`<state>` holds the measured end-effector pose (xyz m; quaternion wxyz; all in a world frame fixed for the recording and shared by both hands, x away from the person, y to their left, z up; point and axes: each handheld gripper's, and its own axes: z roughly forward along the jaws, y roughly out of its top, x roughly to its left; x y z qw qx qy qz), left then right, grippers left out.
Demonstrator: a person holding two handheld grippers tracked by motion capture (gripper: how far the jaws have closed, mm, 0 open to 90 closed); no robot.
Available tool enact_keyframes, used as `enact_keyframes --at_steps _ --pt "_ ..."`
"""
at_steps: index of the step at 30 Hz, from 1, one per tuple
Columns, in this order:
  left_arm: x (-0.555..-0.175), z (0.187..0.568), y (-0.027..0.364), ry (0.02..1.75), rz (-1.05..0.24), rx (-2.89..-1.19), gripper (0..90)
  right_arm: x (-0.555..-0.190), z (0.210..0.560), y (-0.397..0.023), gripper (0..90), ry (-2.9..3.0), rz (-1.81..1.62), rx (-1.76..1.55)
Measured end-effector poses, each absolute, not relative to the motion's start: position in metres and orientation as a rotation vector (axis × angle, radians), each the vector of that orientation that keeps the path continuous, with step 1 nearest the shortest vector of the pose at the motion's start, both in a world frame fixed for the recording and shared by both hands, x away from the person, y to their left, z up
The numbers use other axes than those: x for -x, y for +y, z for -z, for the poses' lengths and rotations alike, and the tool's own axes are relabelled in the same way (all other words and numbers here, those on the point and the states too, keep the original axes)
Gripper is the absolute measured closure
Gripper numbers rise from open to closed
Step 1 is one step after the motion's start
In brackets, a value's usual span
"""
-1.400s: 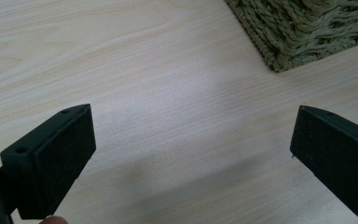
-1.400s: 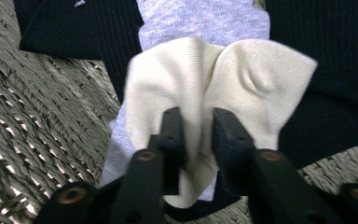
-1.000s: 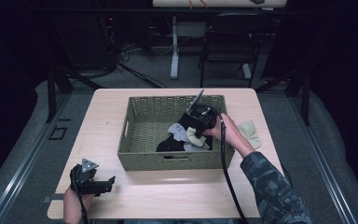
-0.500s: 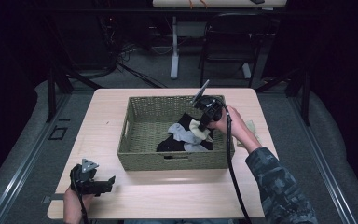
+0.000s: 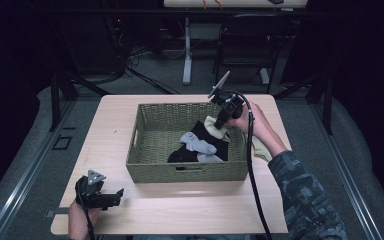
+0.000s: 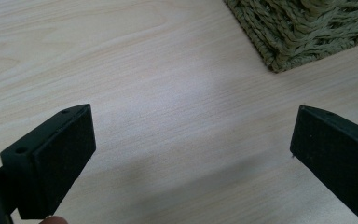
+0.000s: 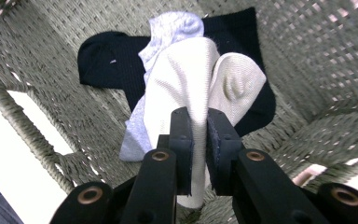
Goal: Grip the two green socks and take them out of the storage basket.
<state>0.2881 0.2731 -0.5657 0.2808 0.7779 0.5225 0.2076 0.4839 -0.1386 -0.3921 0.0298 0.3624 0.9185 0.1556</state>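
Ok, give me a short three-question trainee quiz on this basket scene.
1. True or false: the right gripper is shut on the cream sock.
2. Which lies lowest in the basket? A) black sock B) grey sock C) cream sock
3. Fill in: the left gripper hangs open over the bare ____, near the basket's corner.

Key: 1 true. 2 A: the black sock lies on the basket's floor, with the grey one over it. 3 table.
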Motion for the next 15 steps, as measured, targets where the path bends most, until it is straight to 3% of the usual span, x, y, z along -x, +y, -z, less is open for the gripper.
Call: enact_keyframes --at_steps 15 --pt "-0.287 0.565 0.273 1.404 -0.558 -2.078 0.0 -0.484 0.357 -0.144 82.3 2.796 -0.535 -1.095"
